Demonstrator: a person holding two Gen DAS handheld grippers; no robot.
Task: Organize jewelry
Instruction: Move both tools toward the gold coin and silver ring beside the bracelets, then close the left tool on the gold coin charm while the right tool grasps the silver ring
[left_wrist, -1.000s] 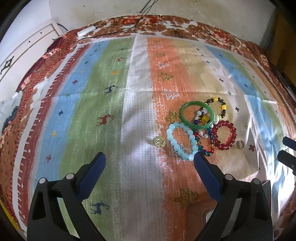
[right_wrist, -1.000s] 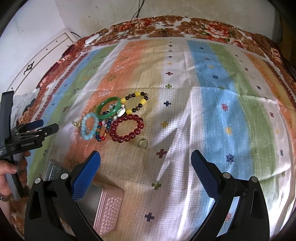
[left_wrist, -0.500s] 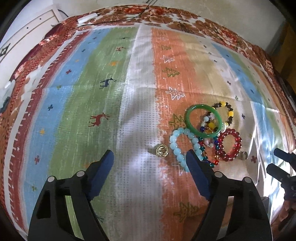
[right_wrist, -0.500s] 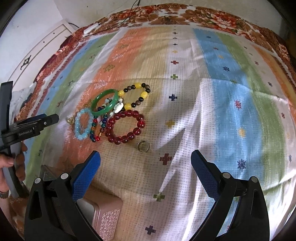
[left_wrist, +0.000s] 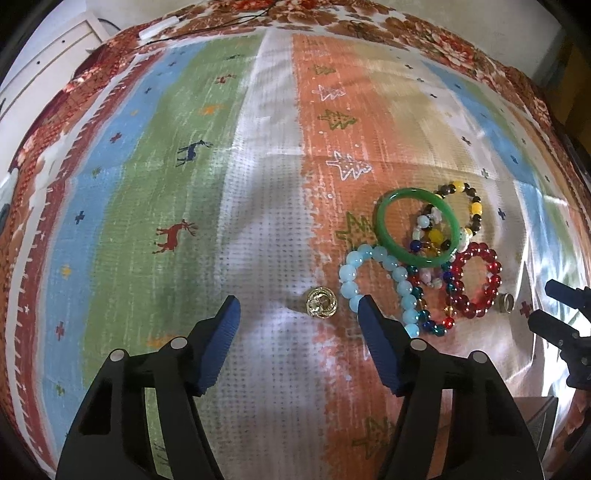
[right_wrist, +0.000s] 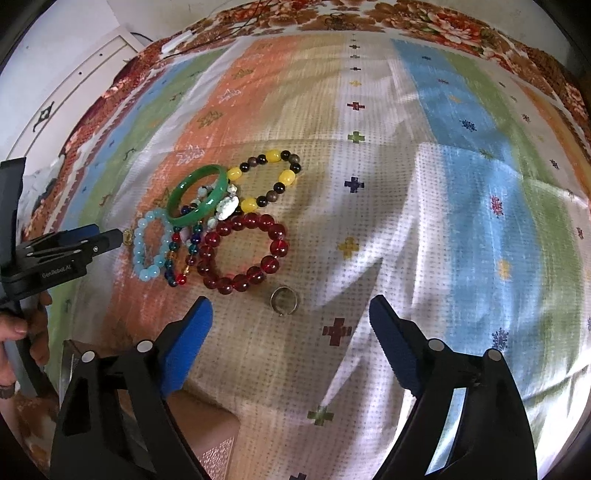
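Note:
A pile of jewelry lies on the striped cloth: a green bangle (left_wrist: 417, 229) (right_wrist: 197, 194), a light blue bead bracelet (left_wrist: 376, 284) (right_wrist: 149, 249), a red bead bracelet (left_wrist: 476, 284) (right_wrist: 242, 254), a yellow and dark bead bracelet (right_wrist: 271, 182), and a multicoloured bead strand (left_wrist: 434, 317). A gold ring (left_wrist: 320, 302) lies just ahead of my open left gripper (left_wrist: 297, 314). A silver ring (right_wrist: 283, 300) (left_wrist: 505, 302) lies just ahead of my open right gripper (right_wrist: 290, 321). Both grippers are empty.
A pink metal box (right_wrist: 207, 432) sits at the near left under the right gripper. A white cabinet (right_wrist: 74, 92) stands beyond the cloth's left edge. A cable and white adapter (left_wrist: 159, 27) lie at the far edge.
Both grippers have moved forward and down toward the jewelry. The left now stands close to the gold ring, the right close to the silver ring. Both stay open.

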